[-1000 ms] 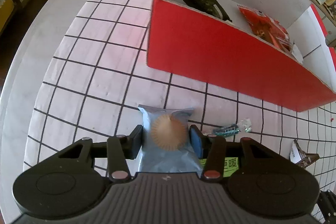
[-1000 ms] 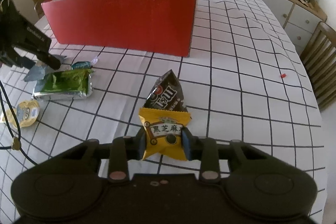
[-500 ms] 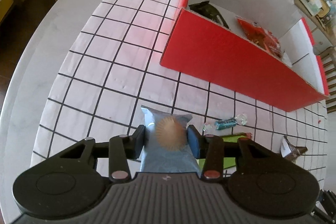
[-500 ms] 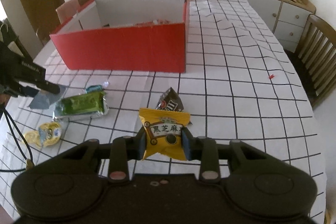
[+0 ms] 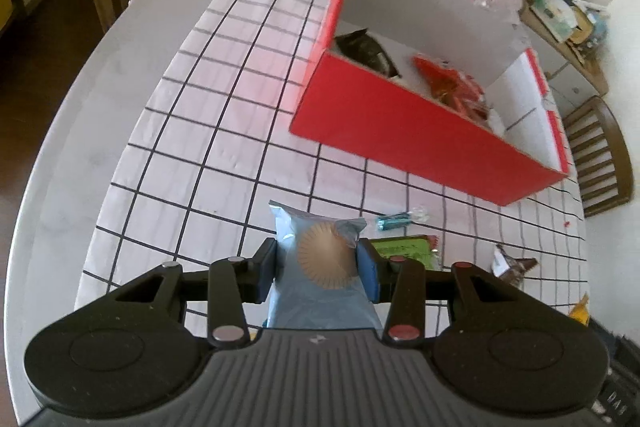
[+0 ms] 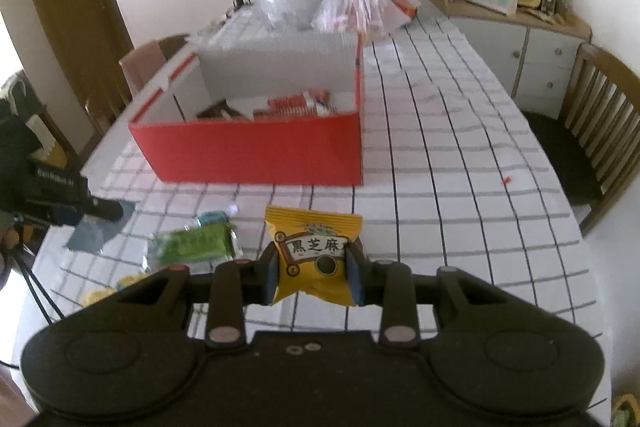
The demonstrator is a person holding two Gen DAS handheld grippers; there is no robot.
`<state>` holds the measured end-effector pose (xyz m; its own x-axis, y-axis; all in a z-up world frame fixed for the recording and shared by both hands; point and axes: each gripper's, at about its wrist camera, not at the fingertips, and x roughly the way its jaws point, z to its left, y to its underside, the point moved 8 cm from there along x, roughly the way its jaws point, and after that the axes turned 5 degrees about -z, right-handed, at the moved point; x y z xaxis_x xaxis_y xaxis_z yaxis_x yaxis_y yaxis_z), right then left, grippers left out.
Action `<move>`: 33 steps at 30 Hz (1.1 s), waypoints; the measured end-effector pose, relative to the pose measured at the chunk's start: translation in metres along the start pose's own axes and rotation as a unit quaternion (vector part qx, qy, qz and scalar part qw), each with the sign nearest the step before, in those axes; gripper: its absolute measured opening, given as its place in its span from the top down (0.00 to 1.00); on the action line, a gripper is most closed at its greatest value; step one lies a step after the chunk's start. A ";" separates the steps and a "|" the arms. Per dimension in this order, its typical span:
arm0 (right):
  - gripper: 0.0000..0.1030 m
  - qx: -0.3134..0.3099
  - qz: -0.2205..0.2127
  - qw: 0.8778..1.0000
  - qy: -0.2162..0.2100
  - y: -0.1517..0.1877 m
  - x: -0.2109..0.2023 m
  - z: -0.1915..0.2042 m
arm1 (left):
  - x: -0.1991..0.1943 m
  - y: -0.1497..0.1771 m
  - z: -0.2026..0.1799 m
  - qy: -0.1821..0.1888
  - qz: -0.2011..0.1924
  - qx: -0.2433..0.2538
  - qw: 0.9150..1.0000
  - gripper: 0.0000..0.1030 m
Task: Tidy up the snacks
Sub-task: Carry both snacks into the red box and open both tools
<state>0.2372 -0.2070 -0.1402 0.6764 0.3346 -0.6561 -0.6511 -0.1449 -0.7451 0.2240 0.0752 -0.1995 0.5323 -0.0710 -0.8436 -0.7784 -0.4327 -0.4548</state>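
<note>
Gripping packets, left tongs [image 5: 318, 265] blue [image 5: 316, 267], right tongs [image 6: 314, 277] yellow [image 6: 314, 259]; red box [image 6: 256, 151] beyond bare cloth

Your left gripper [image 5: 320, 269] is a matte black tool: a ribbed grey-black housing at the base, with a round-faced lobe to either side of it. Out from that housing run flat black link bars, pinned with silver rivets on one side and red ones on the other. Its fingers [image 5: 368, 273] carry blue pads. Your right gripper [image 6: 314, 273] is built the same, though its housing is smooth with two small screws near the middle. White lettering marks the left gripper's side.
</note>
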 end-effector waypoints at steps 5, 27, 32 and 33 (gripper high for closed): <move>0.69 -0.008 -0.027 1.000 -0.010 -0.027 -0.011 0.008 | -0.020 -0.005 -0.009 0.020 -0.016 0.007 1.000 0.60; 0.69 -0.051 -0.070 0.996 -0.015 -0.129 0.038 0.017 | -0.056 -0.089 -0.081 0.053 -0.103 0.067 0.991 0.59; 0.69 -0.057 -0.063 0.996 -0.011 -0.145 0.066 0.016 | -0.044 -0.111 -0.095 0.048 -0.109 0.077 0.990 0.59; 0.69 -0.058 -0.060 0.996 -0.011 -0.147 0.071 0.015 | -0.040 -0.115 -0.096 0.046 -0.109 0.078 0.990 0.59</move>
<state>0.3753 -0.1480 -0.0754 0.7385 0.3762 -0.5596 -0.5211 -0.2082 -0.8277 0.3238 0.0409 -0.0860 0.7152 -0.0755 -0.6949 -0.6804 -0.3028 -0.6674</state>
